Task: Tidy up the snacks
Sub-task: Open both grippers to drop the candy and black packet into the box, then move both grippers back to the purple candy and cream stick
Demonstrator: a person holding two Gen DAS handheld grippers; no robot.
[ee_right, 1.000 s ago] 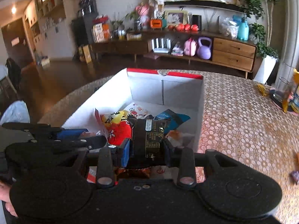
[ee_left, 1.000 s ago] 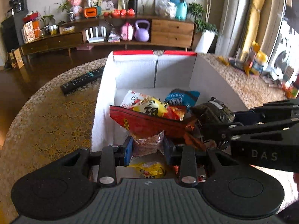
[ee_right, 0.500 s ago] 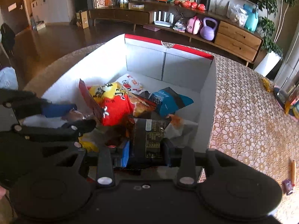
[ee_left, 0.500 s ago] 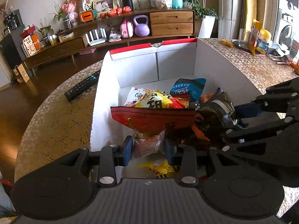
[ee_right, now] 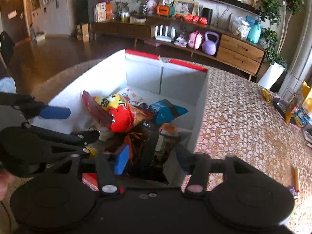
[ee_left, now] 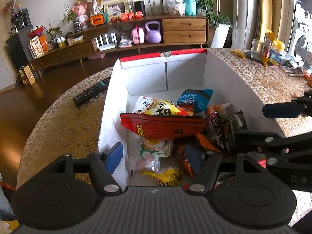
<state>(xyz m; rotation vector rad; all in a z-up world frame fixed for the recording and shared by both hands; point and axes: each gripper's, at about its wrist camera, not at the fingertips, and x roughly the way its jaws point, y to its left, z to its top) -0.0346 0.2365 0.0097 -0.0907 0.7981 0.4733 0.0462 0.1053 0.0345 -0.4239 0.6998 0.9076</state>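
Note:
A white cardboard box (ee_left: 165, 74) with a red rim stands on the round table and holds several snack packets. A red packet (ee_left: 163, 124) lies on top, with a blue packet (ee_left: 195, 99) behind it and a dark packet (ee_left: 226, 130) to its right. My left gripper (ee_left: 154, 156) is open over the box's near end, above a clear packet (ee_left: 152, 156). My right gripper (ee_right: 152, 158) is open just above the dark packet (ee_right: 161, 146), which lies in the box (ee_right: 144, 74) by the right wall. The red packet (ee_right: 120, 115) is left of it.
A black remote control (ee_left: 89, 93) lies on the patterned table left of the box. A glass, bottles and small packets (ee_left: 269, 52) stand at the table's far right. A small wrapped stick (ee_right: 296, 177) lies on the table right of the box. A wooden sideboard stands behind.
Both grippers have opened. The left has let go of the clear packet and the right has let go of the dark packet; both packets now lie in the box.

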